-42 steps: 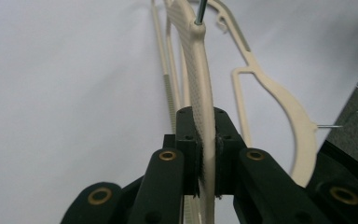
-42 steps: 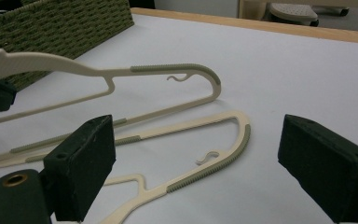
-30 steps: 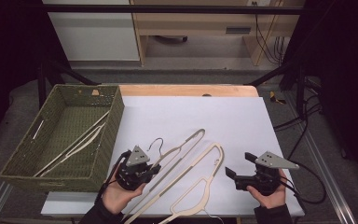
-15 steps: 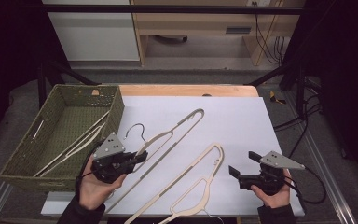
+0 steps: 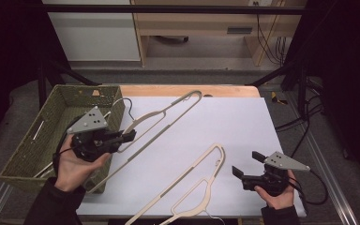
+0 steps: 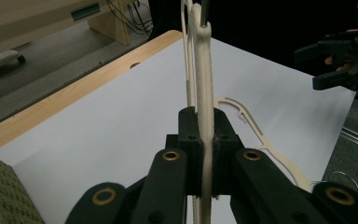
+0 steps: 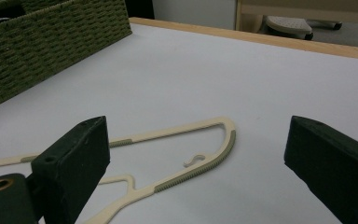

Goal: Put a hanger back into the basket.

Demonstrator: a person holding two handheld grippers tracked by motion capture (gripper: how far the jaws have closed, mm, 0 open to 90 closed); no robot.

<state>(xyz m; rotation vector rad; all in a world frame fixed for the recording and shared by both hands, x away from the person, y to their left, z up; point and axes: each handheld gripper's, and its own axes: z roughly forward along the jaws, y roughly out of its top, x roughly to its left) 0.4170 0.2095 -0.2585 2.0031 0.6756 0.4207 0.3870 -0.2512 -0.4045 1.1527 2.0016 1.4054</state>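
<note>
Clamping one hanger [image 5: 164,115] edge-on, left claw [image 5: 130,136] risks it twisting loose beside the basket [image 5: 37,140]; right claw [image 5: 239,172] gapes empty near second hanger [image 5: 192,190].

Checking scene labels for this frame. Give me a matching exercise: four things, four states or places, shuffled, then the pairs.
Things:
1. left gripper
2. right gripper
3. second hanger
4. woven basket

States or places:
A. lying flat on the white table cover
B. jaws open, holding nothing
C. at the table's left edge, olive green
D. shut on a cream hanger, lifted toward the basket

Pairs: 1-D, 2-B, 3-A, 4-C
</note>
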